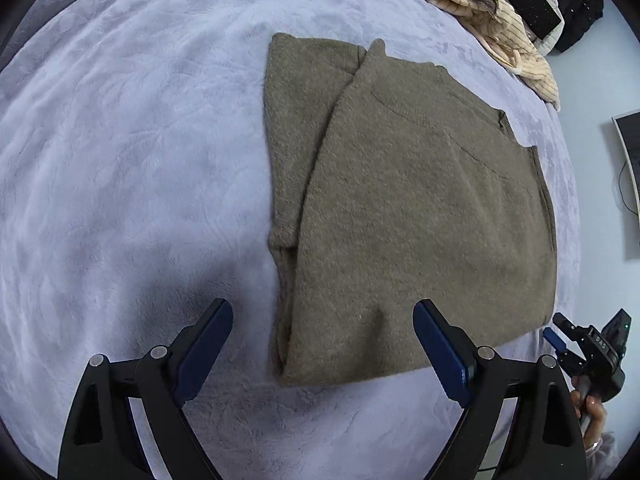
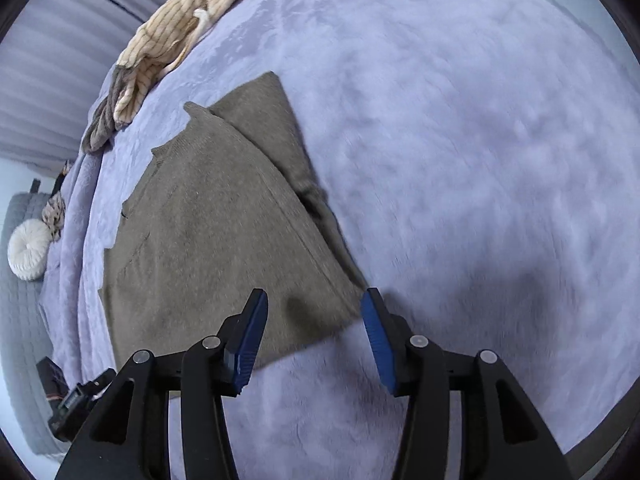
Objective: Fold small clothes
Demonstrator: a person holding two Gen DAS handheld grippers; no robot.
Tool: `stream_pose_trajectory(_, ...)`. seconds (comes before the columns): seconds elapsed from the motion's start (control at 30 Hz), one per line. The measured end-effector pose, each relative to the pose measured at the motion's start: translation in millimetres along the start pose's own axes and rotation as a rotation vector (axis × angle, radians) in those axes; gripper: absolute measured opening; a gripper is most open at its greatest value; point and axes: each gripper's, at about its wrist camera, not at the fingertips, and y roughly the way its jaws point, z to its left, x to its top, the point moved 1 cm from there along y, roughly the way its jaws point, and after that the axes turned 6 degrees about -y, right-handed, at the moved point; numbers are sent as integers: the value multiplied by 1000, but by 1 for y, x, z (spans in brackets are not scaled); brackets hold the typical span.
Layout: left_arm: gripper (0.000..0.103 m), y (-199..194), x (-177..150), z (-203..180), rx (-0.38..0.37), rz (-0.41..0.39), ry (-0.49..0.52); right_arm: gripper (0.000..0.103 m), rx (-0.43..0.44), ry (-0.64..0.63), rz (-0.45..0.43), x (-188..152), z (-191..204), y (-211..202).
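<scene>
A partly folded olive-brown knit sweater [image 1: 408, 208] lies flat on a lavender plush bed [image 1: 132, 152], filling the centre and right of the left wrist view. The left gripper [image 1: 323, 344] hovers wide open and empty at the sweater's near hem. The right gripper [image 2: 314, 338], at the bottom of its own view, is likewise open and empty over the sweater's near corner; a cream striped garment [image 2: 168, 36] lies bunched at the upper left.

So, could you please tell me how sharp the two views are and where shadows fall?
Left wrist view: sharp; the brown sweater shows its knit, and a soft shadow lies on the blanket ahead of the left gripper. Right wrist view: smeared by motion blur, with a shadow on the blanket right of the right gripper. Both bend at the edges.
</scene>
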Motion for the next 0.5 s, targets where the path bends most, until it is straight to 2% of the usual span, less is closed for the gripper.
stream_pose_trajectory(0.07,72,6,-3,-4,-11,23,9,54,46,50,20,-7,-7,7)
stream_pose_trajectory(0.13,67,15,-2,-4,-27,57,-8,54,104,102,13,-6,-11,14)
stream_pose_trajectory(0.17,59,17,-2,-4,-32,63,-15,54,137,124,7,-4,-13,18)
stream_pose_trajectory(0.2,46,19,-2,-3,-30,70,-20,54,158,159,-2,-1,-15,22)
stream_pose_trajectory(0.23,40,22,-1,-3,-15,77,-16,54,179,197,-9,2,-18,26)
stream_pose_trajectory(0.27,24,23,1,-4,-8,76,-11,53,207,232,-8,5,-21,30)
stream_pose_trajectory(0.3,17,22,2,-3,-13,76,-7,51,228,266,3,7,-24,35)
stream_pose_trajectory(0.33,17,20,2,-1,-28,76,-10,22,224,276,19,9,-24,38)
stream_pose_trajectory(0.37,15,15,1,0,-42,67,-6,8,221,261,28,12,-22,38)
stream_pose_trajectory(0.5,8,-7,-7,-3,-45,26,48,8,182,83,12,17,0,17)
